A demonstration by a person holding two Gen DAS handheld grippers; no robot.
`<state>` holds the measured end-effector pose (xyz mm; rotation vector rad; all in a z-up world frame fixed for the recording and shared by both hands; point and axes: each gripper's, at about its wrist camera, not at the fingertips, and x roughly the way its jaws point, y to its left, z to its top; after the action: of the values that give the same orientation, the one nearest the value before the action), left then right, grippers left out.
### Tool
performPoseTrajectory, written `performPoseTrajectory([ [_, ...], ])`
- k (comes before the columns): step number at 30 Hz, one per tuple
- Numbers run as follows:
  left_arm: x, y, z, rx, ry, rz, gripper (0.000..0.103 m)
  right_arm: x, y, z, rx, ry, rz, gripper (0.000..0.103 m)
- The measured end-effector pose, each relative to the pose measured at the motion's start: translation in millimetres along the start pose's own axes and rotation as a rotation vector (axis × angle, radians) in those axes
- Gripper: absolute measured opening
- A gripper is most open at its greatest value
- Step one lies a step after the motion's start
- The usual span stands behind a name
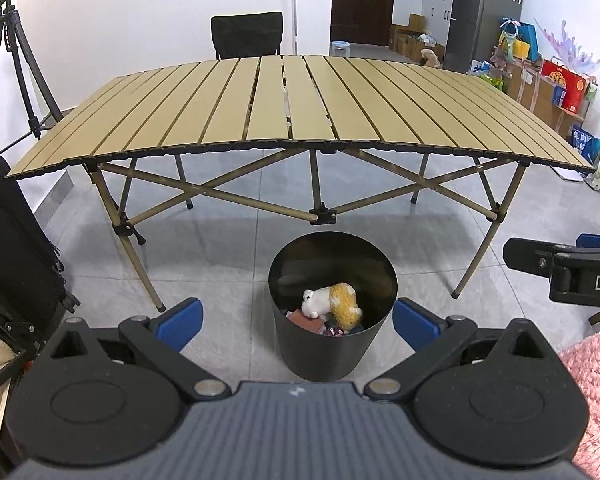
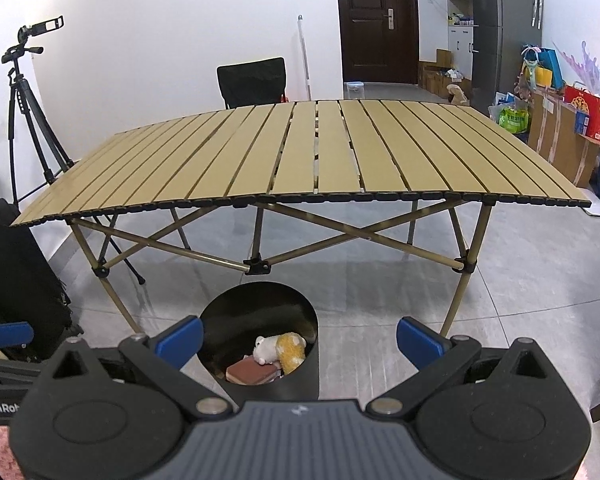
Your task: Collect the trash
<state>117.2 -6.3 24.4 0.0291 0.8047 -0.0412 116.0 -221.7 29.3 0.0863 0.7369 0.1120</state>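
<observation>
A black round bin [image 1: 332,356] stands on the floor in front of the table. Inside it lie a white and yellow plush toy [image 1: 334,302], a brown box [image 1: 306,320] and other scraps. My left gripper [image 1: 298,322] is open above the bin's near side, its blue fingertips [image 1: 180,322] wide apart and holding nothing. In the right wrist view the same bin [image 2: 296,368] shows the plush toy [image 2: 280,350] and brown box [image 2: 250,370]. My right gripper [image 2: 300,340] is open and holds nothing, with the bin at its left fingertip. The right gripper's body [image 1: 564,266] shows at the left view's right edge.
A tan slatted folding table [image 1: 292,108] fills the middle, with crossed legs underneath. A black chair [image 1: 247,34] stands behind it. A tripod [image 1: 16,64] and a black case [image 1: 12,248] are at the left. Boxes and bags [image 1: 556,80] line the right wall. Pink fluffy fabric [image 1: 596,396] lies lower right.
</observation>
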Motion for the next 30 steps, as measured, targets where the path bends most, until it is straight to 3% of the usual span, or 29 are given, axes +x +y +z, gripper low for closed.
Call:
performPoseTrajectory([
  [30,-7.9,1.0,0.9,-0.002,-0.023,-0.001,0.103,-8.2,4.6,1.1,-0.003,-0.015,0.001,0.103],
])
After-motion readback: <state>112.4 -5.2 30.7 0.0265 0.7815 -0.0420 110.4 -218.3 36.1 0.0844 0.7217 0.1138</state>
